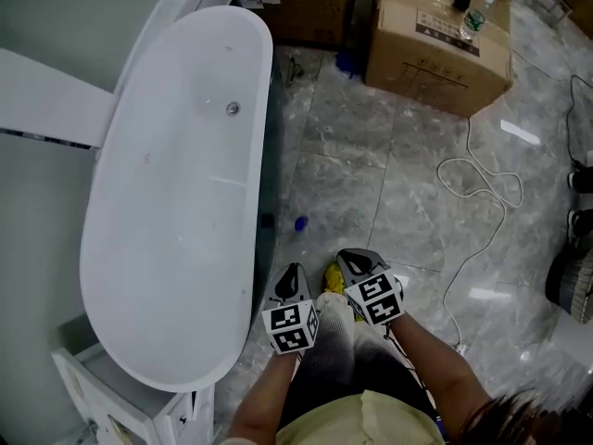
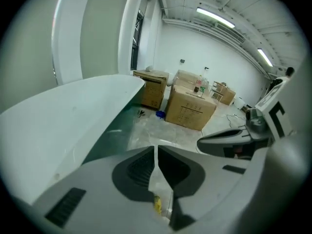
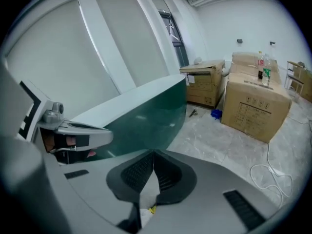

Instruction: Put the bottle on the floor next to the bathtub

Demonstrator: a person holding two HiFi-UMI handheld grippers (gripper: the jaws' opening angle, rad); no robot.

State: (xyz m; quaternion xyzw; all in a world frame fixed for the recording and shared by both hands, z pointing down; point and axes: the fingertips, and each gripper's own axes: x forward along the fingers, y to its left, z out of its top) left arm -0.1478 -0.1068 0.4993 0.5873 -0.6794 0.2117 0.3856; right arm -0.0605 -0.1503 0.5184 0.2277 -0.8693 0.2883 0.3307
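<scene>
Several bottles (image 1: 473,19) stand on a big cardboard box (image 1: 435,49) at the far right; they also show in the left gripper view (image 2: 200,87) and the right gripper view (image 3: 265,69). The white bathtub (image 1: 176,202) fills the left. My left gripper (image 1: 293,281) and right gripper (image 1: 355,262) hover side by side over the floor at its near end. Both are shut and hold nothing: the left jaws (image 2: 156,152) meet at their tips, and so do the right jaws (image 3: 153,156). A small blue object (image 1: 300,222) lies on the floor beside the tub; I cannot tell what it is.
A yellow and white thing (image 1: 334,281) sits on the floor right below the grippers. A white cable (image 1: 482,188) loops over the grey marble floor at the right. A second cardboard box (image 1: 296,3) stands behind the tub, with a blue item (image 1: 347,63) near it.
</scene>
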